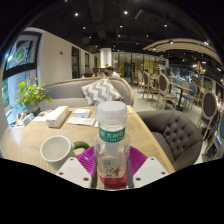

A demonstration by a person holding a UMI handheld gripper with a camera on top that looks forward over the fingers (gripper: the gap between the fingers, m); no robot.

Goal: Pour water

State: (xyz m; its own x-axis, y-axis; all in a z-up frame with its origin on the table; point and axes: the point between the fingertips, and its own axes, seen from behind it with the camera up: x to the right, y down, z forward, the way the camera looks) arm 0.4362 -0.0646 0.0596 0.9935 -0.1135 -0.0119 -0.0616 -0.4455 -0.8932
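Observation:
A clear plastic water bottle with a white cap and a green-and-white label stands upright between my gripper's fingers. My gripper is shut on the bottle, with the magenta pads pressing on its lower body from both sides. A white cup stands on the wooden table just to the left of the left finger, with a small green thing beside it.
A tissue box and papers lie further back on the table. A grey tufted sofa runs along the right and back, with a patterned cushion. A potted plant stands at the left. Chairs and tables stand beyond.

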